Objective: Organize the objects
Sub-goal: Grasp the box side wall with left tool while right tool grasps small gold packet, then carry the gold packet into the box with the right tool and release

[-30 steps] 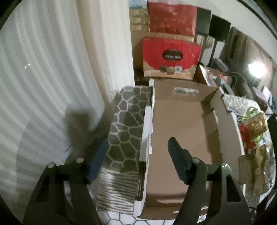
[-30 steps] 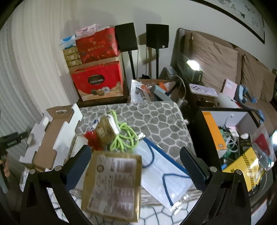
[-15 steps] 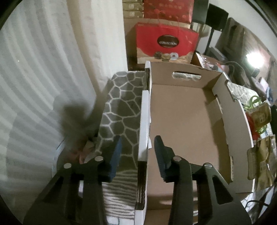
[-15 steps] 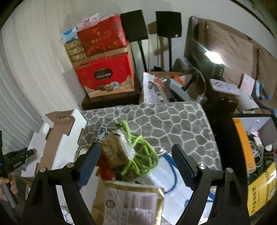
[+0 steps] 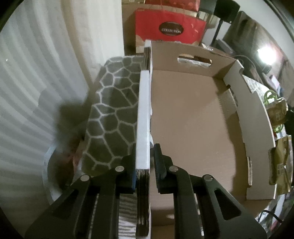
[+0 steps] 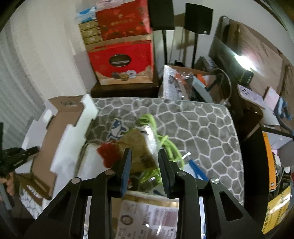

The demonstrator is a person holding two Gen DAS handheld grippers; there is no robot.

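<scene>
Left wrist view: the cardboard box [image 5: 193, 119] sits open-topped on the grey honeycomb-patterned mat [image 5: 112, 114], its brown floor bare, and the left gripper [image 5: 145, 163] is clamped on the box's white side wall, 1 pad on the outside and 1 on the inside, jaws drawn in narrow against the cardboard edge. A handle slot is cut in the box's far wall. Beyond the box stands a red gift bag [image 5: 170, 29] marked "COLLECTION". A pale pleated curtain [image 5: 33, 77] fills the left side.

In the right wrist view, the right gripper [image 6: 144, 161] has just been closing its jaws, and they now stand narrow around a small brown packet [image 6: 139, 147] with a red tassel [image 6: 106, 152] at its left; whether the pads already press on the packet cannot be told. A bright green cord [image 6: 165, 143] tangles just beside the packet. A gold pouch with a printed label [image 6: 147, 217] lies nearest the camera, under the gripper. The box [image 6: 55, 132] is at the mat's [image 6: 193, 128] left end, well apart from the packet. Behind the mat are stacked red boxes [image 6: 123, 18] and 2 black speakers on stands [image 6: 198, 16].
</scene>
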